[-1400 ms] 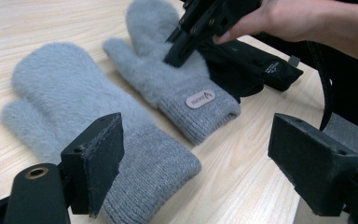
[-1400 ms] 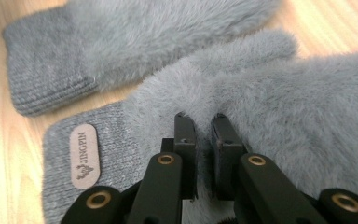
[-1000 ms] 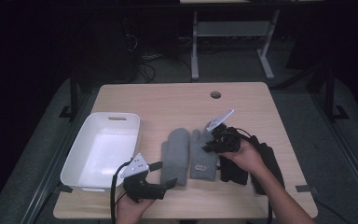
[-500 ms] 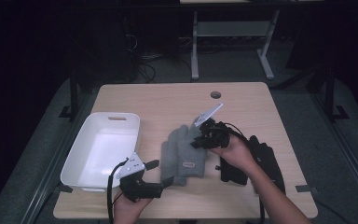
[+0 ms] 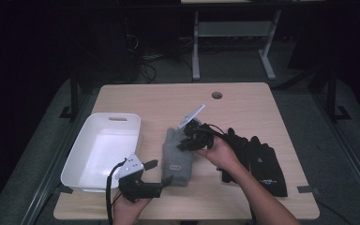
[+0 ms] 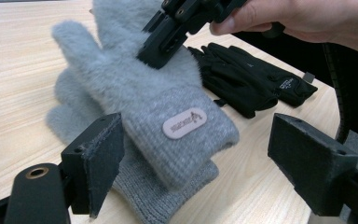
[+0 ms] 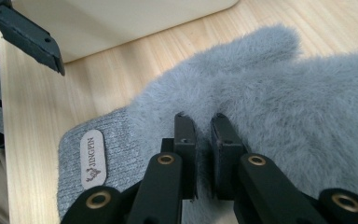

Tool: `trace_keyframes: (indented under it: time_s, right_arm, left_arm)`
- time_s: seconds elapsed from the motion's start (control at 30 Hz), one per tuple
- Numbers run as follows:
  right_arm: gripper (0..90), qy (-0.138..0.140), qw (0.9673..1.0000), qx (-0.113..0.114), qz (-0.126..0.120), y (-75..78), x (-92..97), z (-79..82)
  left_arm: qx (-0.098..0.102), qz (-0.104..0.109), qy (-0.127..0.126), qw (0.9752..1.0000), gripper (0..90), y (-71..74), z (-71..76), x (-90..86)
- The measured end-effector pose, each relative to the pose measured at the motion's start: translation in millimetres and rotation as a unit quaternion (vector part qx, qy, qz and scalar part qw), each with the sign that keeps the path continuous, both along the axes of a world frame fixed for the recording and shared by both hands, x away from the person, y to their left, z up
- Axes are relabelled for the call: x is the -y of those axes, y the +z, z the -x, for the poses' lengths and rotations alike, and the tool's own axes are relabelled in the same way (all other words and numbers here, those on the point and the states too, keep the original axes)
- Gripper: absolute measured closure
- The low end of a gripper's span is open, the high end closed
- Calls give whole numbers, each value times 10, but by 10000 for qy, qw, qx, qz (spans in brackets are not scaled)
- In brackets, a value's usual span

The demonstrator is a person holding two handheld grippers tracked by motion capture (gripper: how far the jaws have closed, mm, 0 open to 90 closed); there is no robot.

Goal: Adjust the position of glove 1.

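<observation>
**Ana:** Gloves first: the grey fuzzy glove (image 7: 261, 88) sits right between the jaws of the right gripper (image 7: 204, 140), and they are pinched together on a fold of its fluffy palm.

**Ben:** So that one is clamped on the fabric?

**Ana:** Yes, the two black jaws stand almost together with fluff squeezed between them. From the high view the right gripper (image 5: 183, 140) points at the glove's upper part, held by the right hand (image 5: 220, 152).

**Ben:** Where does the glove lie?

**Ana:** Near the middle of the table (image 5: 243, 101), on top of a second grey glove (image 6: 168, 196). Its knit cuff with a pale label (image 6: 184, 123) faces the person's edge; the fingers point away.

**Ben:** And the other gripper?

**Ana:** The left gripper (image 6: 196, 158) has its jaws wide apart, gripping nothing. They stand on either side of the cuff end without touching it. In the high view the left gripper (image 5: 161, 180) rests low at the near edge, in the left hand (image 5: 129, 208), just before the cuff.

**Ben:** Anything else around?

**Ana:** A white tub (image 5: 82, 171) stands to the left of the grey gloves, near them but apart. A pair of black gloves (image 5: 262, 164) lies to the right, beside the person's right forearm.
</observation>
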State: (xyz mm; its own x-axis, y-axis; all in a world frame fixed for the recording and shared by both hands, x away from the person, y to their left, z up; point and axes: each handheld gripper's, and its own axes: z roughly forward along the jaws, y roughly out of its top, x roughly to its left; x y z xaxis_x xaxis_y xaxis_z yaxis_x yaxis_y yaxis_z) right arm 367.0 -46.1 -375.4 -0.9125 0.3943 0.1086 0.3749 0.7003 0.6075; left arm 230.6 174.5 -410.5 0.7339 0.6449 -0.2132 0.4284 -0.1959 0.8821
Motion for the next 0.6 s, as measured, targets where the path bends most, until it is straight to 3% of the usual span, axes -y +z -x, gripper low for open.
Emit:
trace_keyframes:
  time_s: [0.43,0.5,0.6]
  right_arm:
    - [804,87,9995,-297,75,-182,-174,-63]
    - [756,55,9992,-390,83,-222,-178,-83]
    - [577,-60,9988,-488,-22,-256,-145,-117]
  left_arm:
    - [-103,-29,-19,9999,182,-23,-22,8]
    - [-112,-21,-21,9999,182,-27,-23,12]
    - [-113,-24,-31,9999,182,-29,-22,20]
